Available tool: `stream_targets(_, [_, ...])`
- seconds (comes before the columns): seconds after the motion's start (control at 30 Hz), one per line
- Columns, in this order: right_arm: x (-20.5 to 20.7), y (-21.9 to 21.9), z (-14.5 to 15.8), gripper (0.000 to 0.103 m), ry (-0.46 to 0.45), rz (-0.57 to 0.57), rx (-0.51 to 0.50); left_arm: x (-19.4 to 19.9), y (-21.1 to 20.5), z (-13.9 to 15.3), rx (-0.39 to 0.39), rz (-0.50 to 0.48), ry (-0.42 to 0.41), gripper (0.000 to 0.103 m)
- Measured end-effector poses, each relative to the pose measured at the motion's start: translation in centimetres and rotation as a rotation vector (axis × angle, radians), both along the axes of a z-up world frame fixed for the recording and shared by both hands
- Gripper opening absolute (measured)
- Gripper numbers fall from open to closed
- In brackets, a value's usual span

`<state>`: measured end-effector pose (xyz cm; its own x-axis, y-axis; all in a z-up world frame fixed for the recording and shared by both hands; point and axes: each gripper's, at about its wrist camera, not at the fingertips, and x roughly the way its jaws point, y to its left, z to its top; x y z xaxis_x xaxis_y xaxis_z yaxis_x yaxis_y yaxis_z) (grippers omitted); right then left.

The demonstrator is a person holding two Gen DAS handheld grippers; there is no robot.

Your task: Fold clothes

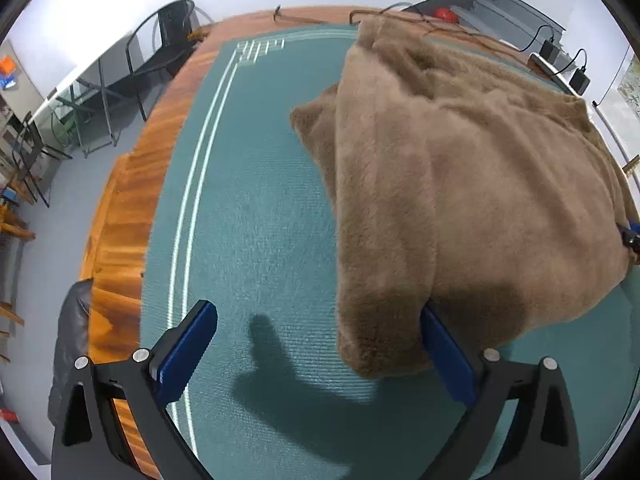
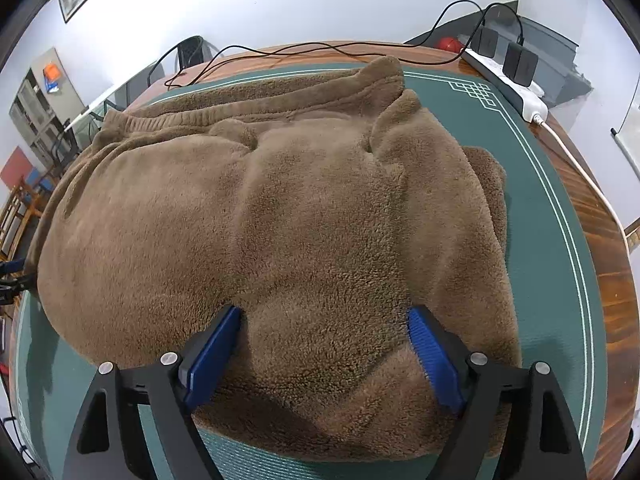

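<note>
Between the right gripper's wide jaws bulges the near hem of the garment, pads flanking the pile, not pinching. It lies folded across the green mat, long axis sideways. Left gripper, also wide, empty, hovers over mat at its left corner.

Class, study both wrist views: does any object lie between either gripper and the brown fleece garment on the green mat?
Nothing visible does. The right gripper already straddles the brown fleece garment with open jaws, and the left gripper stands open at the garment's near corner, only bare green mat between its fingers.
</note>
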<state>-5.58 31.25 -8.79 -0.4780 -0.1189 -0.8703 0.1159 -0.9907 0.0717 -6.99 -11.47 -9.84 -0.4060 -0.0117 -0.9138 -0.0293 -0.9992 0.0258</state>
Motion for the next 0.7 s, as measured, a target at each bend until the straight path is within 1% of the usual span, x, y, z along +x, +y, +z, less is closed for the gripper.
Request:
stream_targets(0.1, [0.2, 0.3, 1.0, 0.088, -0.025, -0.053, -0.034, 0.0, 0.4, 1.8, 0.023, -0.007, 0.038, 0.101])
stream_targets(0.2, [2.0, 1.2, 2.4, 0.088, 0.018, -0.108, -0.078, -0.4, 0.0, 3.5, 0.093, 0.023, 0.066, 0.101])
stream_targets(0.3, [3.8, 3.3, 2.8, 0.088, 0.041, -0.196, -0.136, -0.3, 0.3, 4.8, 0.15, 0.037, 0.097, 0.101])
stream_targets(0.4, [5.5, 5.6, 2.4, 0.088, 0.021, -0.278, -0.182, -0.4, 1.8, 5.4, 0.146, 0.007, 0.108, 0.101])
stream_targets(0.47, [6.3, 6.2, 2.2, 0.088, 0.009, -0.298, -0.177, -0.6, 3.0, 5.6, 0.151, -0.012, 0.103, 0.101])
stream_targets(0.53, [6.9, 6.4, 2.0, 0.088, -0.002, -0.308, -0.156, -1.8, 3.6, 4.9, 0.145, -0.033, 0.099, 0.101])
stream_targets(0.6, [7.1, 6.4, 1.6, 0.088, -0.023, -0.318, -0.147, -2.7, 4.4, 4.0, 0.123, -0.042, 0.082, 0.101])
stream_targets(0.7, [7.5, 6.8, 0.7, 0.088, -0.046, -0.342, -0.173, -3.4, 4.7, 2.2, 0.101, -0.039, 0.038, 0.101])
